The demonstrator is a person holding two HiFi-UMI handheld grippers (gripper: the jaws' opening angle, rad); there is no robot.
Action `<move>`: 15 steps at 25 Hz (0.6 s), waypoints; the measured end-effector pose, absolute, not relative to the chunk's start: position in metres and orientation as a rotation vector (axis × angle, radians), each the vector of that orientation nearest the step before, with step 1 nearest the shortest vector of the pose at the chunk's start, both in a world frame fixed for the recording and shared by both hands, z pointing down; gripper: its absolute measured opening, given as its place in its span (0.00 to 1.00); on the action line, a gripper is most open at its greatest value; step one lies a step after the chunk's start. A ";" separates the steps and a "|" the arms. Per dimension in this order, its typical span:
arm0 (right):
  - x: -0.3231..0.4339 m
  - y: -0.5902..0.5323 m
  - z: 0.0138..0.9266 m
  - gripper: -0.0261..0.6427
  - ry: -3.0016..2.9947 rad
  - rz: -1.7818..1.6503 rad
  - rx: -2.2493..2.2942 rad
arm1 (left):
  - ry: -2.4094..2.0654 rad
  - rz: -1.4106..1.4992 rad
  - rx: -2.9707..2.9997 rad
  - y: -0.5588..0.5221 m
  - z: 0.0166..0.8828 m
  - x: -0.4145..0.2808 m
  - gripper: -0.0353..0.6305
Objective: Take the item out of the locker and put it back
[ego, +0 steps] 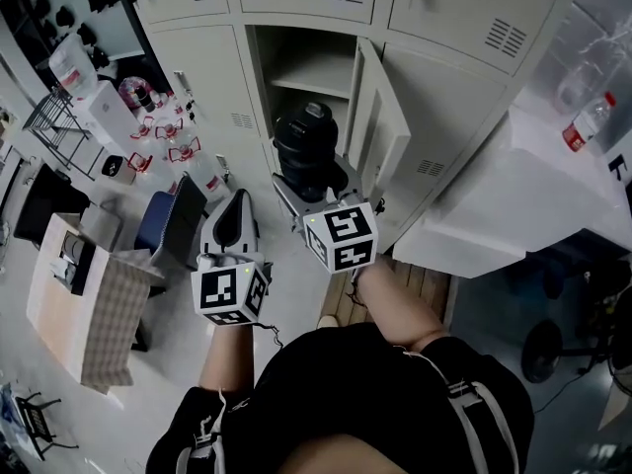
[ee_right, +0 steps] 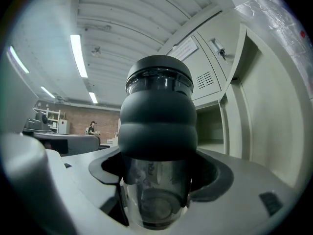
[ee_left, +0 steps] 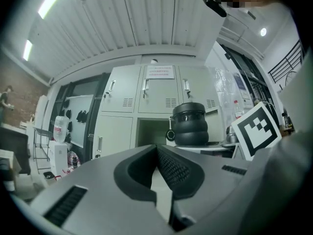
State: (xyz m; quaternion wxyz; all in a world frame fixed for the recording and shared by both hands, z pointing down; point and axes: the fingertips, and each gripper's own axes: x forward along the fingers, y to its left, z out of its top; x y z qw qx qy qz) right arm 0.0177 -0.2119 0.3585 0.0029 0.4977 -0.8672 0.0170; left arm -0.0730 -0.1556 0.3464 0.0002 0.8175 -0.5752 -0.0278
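The person's dark shirt [ego: 375,393] is filling the near edge. The black ribbed container [ego: 304,141] is hanging in the air just in front of the open locker [ego: 311,72], outside it. The right tool [ego: 314,194] is clamping wide around its clear base. To its left, the left tool [ego: 235,205] is hovering with jaws closed together, gripping nothing.

Bright ceiling strip lights [ee_right: 78,55], fisheye bending at edges, dark vignetted corners

Industrial workspace, grey metal lockers [ego: 464,18], brick wall [ee_right: 78,117], ceiling strip lights [ee_right: 78,55]
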 end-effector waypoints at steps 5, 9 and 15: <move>0.018 -0.262 0.359 0.64 -2.702 0.089 1.628 | -1.844 -0.082 2.555 -0.166 0.345 -0.079 0.07; 0.021 -0.311 0.363 0.64 -2.666 0.140 1.695 | -1.866 -0.078 2.520 -0.179 0.350 -0.087 0.07; 0.025 -0.379 0.373 0.64 -2.608 0.292 1.765 | -1.878 -0.064 2.476 -0.195 0.361 -0.098 0.07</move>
